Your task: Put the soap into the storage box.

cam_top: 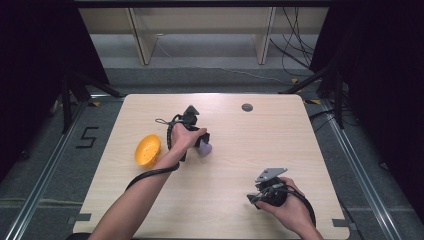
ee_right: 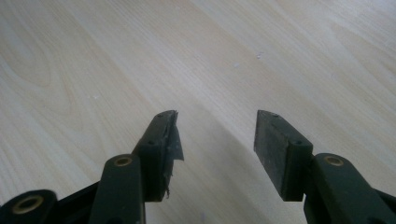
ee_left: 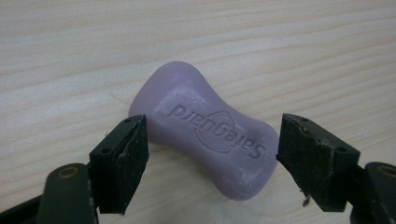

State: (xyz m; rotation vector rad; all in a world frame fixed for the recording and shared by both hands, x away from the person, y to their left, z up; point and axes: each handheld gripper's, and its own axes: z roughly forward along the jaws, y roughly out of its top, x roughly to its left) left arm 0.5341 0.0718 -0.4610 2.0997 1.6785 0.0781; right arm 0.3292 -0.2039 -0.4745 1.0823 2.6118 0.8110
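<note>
High view: a light wooden counter (cam_top: 225, 200) carries a purple soap bar (cam_top: 205, 148) near its middle and an orange bowl (cam_top: 147, 150) to the left of it, lying tilted on its side. The left gripper (cam_top: 199, 142) reaches in from the near left, held in the person's left hand (cam_top: 183, 137), its tip down at the soap. The right gripper (cam_top: 256, 196) rests low over the near right part of the counter in the right hand (cam_top: 285, 207), well apart from the soap. A small grey round cap (cam_top: 247, 107) sits in the counter near its far edge.

Left gripper view: the soap bar (ee_left: 205, 128) lies flat on the wood, its embossed "Safeguard" lettering facing up. The two black fingers (ee_left: 123, 161) stand apart on either side of it; the left one is at or just beside the bar's edge, and the right one is just clear of it.

Right gripper view: the fingers (ee_right: 275, 149) are spread, with bare wood grain between them. The pad on the left finger (ee_right: 170, 140) looks frayed at its edge.
</note>
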